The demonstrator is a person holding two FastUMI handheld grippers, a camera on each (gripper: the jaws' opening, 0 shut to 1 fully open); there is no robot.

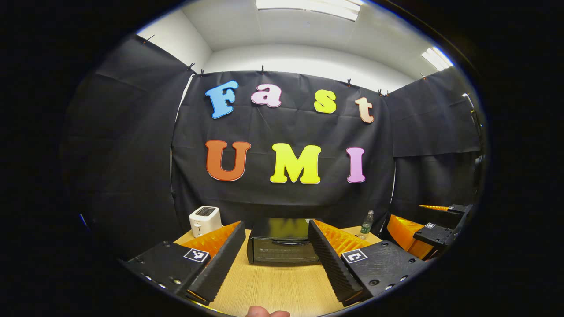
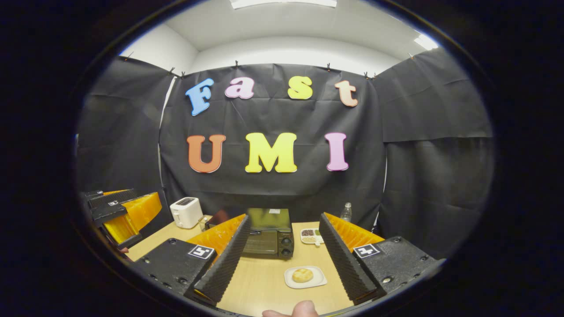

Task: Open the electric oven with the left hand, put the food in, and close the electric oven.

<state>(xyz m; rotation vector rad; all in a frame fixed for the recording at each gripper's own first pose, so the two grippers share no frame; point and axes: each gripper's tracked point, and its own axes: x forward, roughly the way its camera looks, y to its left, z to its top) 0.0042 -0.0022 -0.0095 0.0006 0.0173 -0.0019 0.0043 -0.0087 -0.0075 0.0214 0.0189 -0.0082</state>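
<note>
Left gripper (image 1: pixel 276 255): jaws wide, nothing between them, hovering over the table (image 1: pixel 282 286). Dead ahead at 12 o'clock, framed by the two fingers, the oven (image 1: pixel 283 246), door closed, handle across its top edge. At 10 o'clock a toaster (image 1: pixel 205 220) near the table's back edge; at 1 o'clock a bottle (image 1: pixel 367 222) against the cloth. Out at 3 o'clock, the right gripper, seen side-on, well apart from the oven. At 6 o'clock, a fingertip (image 1: pixel 266 312) at the rim of the left gripper view.

Right gripper (image 2: pixel 284 259): jaws wide too, gripping nothing, above the table (image 2: pixel 255 281). Just ahead and low, at 12 o'clock between the fingers, a bun (image 2: pixel 302 275) on a white plate (image 2: pixel 318 279). Beyond it a small dish (image 2: pixel 311 236) of mixed bits, beside the oven's (image 2: pixel 269 233) knob side. Oven at 11 o'clock, shut. Toaster (image 2: pixel 186 212) at 10 o'clock, bottle (image 2: pixel 346 212) at 1 o'clock. Left gripper far out at 9 o'clock
</note>
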